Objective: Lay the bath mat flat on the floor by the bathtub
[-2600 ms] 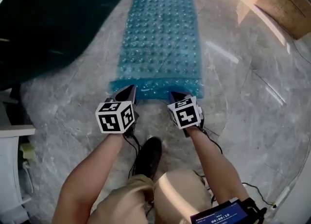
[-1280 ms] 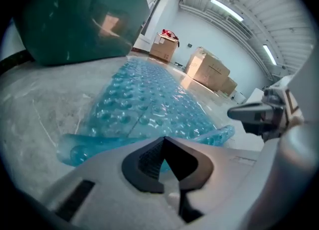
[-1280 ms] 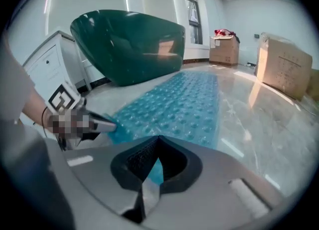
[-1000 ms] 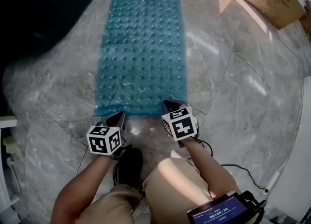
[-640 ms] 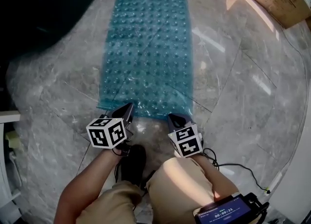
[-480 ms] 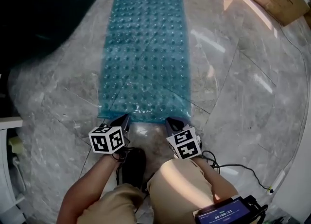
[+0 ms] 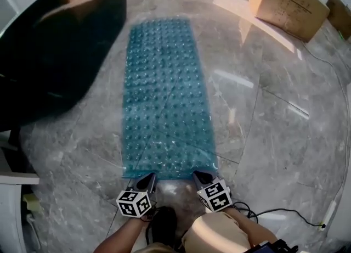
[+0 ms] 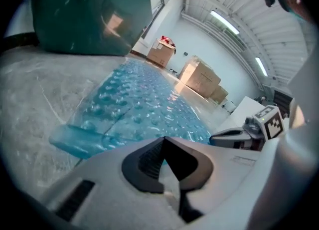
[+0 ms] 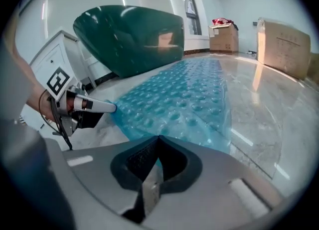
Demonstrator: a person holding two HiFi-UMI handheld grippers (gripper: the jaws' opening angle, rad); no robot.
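Grey marble floor [image 7: 263, 136] fills the head view, with wide bare room to the right of the mat. The dark green bathtub [image 7: 49, 54] bulks along the left. Its curved side is just beside the bath mat [image 7: 164, 98], which lies stretched out flat alongside it, long edges straight. Cardboard boxes [image 7: 288, 2] stand well apart at the far right, and a white cabinet [image 7: 13, 213] crowds the near left. The left gripper [image 7: 151, 176] and right gripper [image 7: 196, 174] each pinch the mat's near edge, jaws closed on it. A black cable [image 7: 285, 212] trails near the right gripper.
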